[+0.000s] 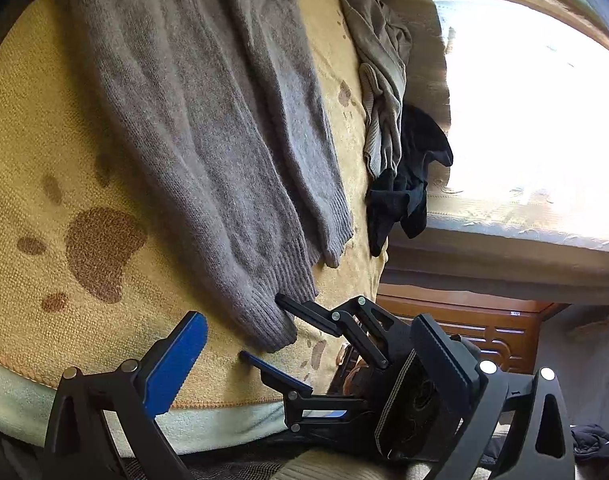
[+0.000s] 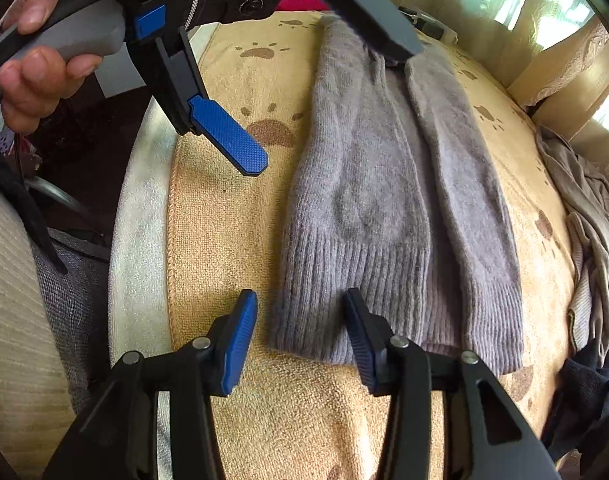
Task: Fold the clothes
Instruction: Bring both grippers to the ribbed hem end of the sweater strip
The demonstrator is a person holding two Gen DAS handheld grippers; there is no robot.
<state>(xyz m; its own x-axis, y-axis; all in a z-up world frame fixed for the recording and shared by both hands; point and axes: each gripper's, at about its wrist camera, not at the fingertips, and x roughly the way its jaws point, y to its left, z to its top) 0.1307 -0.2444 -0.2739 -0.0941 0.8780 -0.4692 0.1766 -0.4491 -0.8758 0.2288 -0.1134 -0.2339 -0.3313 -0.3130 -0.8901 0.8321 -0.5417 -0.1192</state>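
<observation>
On the yellow paw-print blanket (image 2: pixel 224 240) the grey knit sweater (image 2: pixel 364 184) lies flat as a long narrow strip, side parts and a sleeve (image 2: pixel 476 208) laid in along the body. Its long axis runs straight away from the right gripper (image 2: pixel 300 336); the ribbed hem (image 2: pixel 352 280) is the near end.

Right gripper: fingers wide apart, holding nothing. The hem's near-left corner sits in the gap between them, the right finger over the ribbing, the left finger over bare blanket just beside the sweater's edge. The left wrist view shows this gripper (image 1: pixel 264 328) coming in low from the bed's edge, one finger touching or nearly touching the hem corner (image 1: pixel 272 320); whether cloth is actually between the pads cannot be read from either view.

Left gripper (image 1: pixel 304 360): also spread, empty. In the right wrist view it hangs above the strip's far part, held by a hand (image 2: pixel 36 72), one blue pad (image 2: pixel 232 140) over the blanket left of the sweater and the other finger over the far end, probably the collar, though that is blurred.

Judgement: the right gripper is nearer the hem, the left nearer the far end. A fold across the short axis would carry hem toward collar.

Off to the right: a beige garment (image 2: pixel 584 220) and a dark garment (image 1: pixel 408 184), both crumpled.
</observation>
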